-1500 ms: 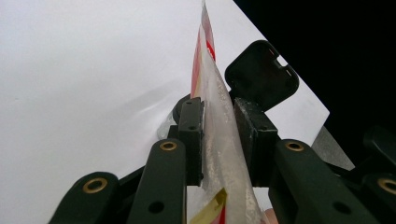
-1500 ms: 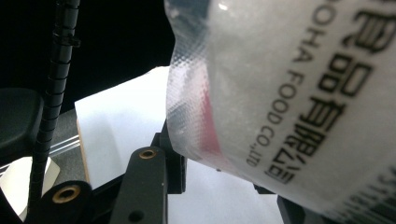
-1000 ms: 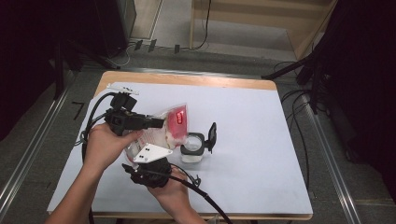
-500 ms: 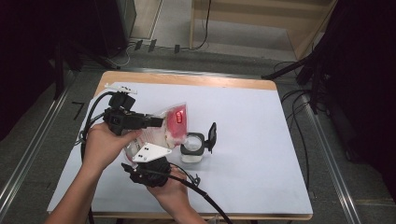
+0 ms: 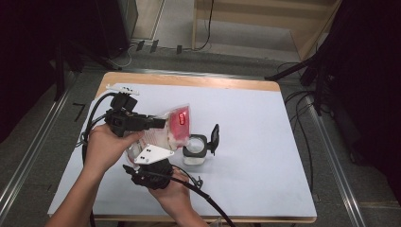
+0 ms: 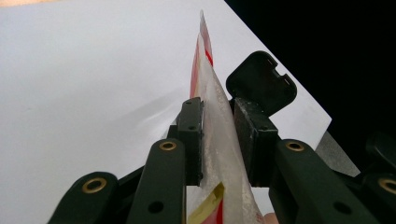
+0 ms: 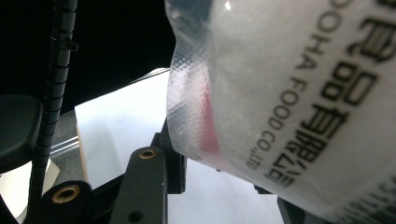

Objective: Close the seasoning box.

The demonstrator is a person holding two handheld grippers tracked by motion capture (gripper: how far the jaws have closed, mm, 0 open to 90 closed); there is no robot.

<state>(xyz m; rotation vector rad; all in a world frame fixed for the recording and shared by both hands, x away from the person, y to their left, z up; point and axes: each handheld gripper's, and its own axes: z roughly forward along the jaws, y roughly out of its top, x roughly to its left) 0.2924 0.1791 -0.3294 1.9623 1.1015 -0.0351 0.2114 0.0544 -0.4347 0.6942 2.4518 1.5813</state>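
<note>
careful: both your left claw and right claw clamp the bag; tilting further could spill past the container.

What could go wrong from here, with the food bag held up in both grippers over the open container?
The bag hangs next to the narrow container, not squarely over it, so contents could spill onto the table. The left gripper pinches only thin plastic, and the bag might slip or tear. The container's open lid stands beside the bag's end and could be knocked, tipping the container.
</note>
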